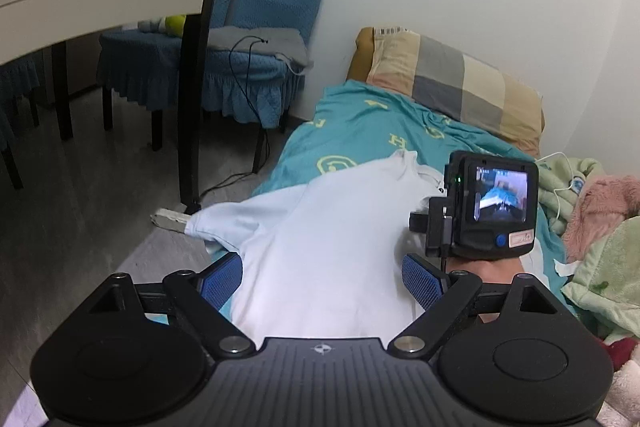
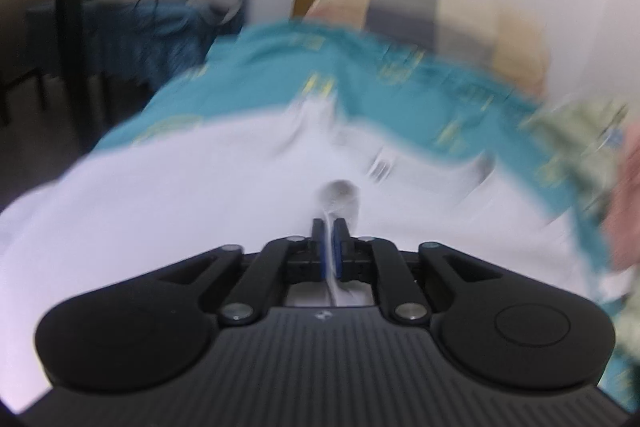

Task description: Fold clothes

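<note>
the white shirt (image 1: 332, 239) lies spread over the teal sheet (image 1: 360, 123) of the bed, filling the lower middle of the left wrist view, with one sleeve (image 1: 224, 219) trailing off the bed's edge at centre left toward the floor (image 1: 100, 187).

the right gripper (image 2: 330, 227) has its blue fingers (image 2: 318, 247) nearly together with a thin ridge of white cloth pinched between them, at the centre of a heavily blurred right wrist view. the hold looks shallow, only a sliver of fabric, so a quick pull could let it slide out and the fold would collapse.

the left gripper (image 1: 322, 279) hovers over the shirt's near part with its fingers (image 1: 422, 281) wide apart and nothing in them. with nothing pinning the shirt, a tug from the right may drag the whole garment across the sheet instead of folding it, or bunch it.

the hanging sleeve could slip further off the bed and pull cloth after it.
</note>
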A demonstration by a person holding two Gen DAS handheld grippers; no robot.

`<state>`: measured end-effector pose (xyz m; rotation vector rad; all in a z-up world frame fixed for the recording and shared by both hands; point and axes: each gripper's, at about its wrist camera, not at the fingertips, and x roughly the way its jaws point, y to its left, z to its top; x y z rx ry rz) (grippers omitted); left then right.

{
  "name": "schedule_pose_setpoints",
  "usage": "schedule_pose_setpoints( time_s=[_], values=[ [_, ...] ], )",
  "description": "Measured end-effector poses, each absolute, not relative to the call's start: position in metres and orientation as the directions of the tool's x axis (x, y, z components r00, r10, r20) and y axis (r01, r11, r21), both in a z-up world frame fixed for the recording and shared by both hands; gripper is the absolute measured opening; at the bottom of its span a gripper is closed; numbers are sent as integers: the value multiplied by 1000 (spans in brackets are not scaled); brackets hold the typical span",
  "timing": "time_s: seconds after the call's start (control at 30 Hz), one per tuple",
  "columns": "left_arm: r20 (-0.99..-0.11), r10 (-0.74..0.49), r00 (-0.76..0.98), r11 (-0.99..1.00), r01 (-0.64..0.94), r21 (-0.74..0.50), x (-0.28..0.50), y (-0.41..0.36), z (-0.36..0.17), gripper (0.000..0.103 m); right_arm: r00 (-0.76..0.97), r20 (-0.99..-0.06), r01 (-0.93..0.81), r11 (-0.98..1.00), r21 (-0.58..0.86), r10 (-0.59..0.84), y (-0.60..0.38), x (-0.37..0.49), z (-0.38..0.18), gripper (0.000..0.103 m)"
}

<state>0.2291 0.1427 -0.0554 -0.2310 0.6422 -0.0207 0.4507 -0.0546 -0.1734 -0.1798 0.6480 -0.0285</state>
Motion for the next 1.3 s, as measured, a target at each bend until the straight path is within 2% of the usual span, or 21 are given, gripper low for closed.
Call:
schedule_pose_setpoints(
  time_s=[0.07,0.1,0.13,0.17,0.33,0.53,0.8,0.97,1.13,1.3],
  values=[
    [-595,-96,798,976,-41,-213,230,139,-58,89,806,-590,-55,989,-139,-38,-62,444,-171,33],
    [-599,-98,795,978,-34,-206,230,136,-60,89,802,-597,-74,992,-102,-1,-66,440,-167,56],
    [-602,-100,792,980,-27,-198,231,133,-61,89,800,-599,-89,994,-66,32,-71,433,-160,71],
    [-603,-104,791,981,-18,-193,230,129,-62,89,801,-596,-100,994,-34,61,-77,425,-153,73],
    [-595,-121,795,985,23,-169,219,111,-60,89,802,-578,-110,989,100,148,-114,354,-108,73],
    [-599,-170,783,979,65,-193,199,95,-58,89,804,-572,-55,978,202,163,-176,215,-56,74],
    [-627,-236,743,972,178,-154,157,53,-61,89,825,-548,95,924,371,136,-246,58,-40,74],
    [-649,-274,709,958,257,-125,126,20,-68,87,857,-512,184,891,415,62,-281,35,-42,74],
    [-695,-399,598,912,336,-235,104,-21,-78,83,884,-468,249,867,433,-20,-319,34,-40,74],
    [-718,-523,459,840,423,-341,82,-82,-89,79,869,-495,313,776,548,-1,-360,36,-60,74]
  ],
)
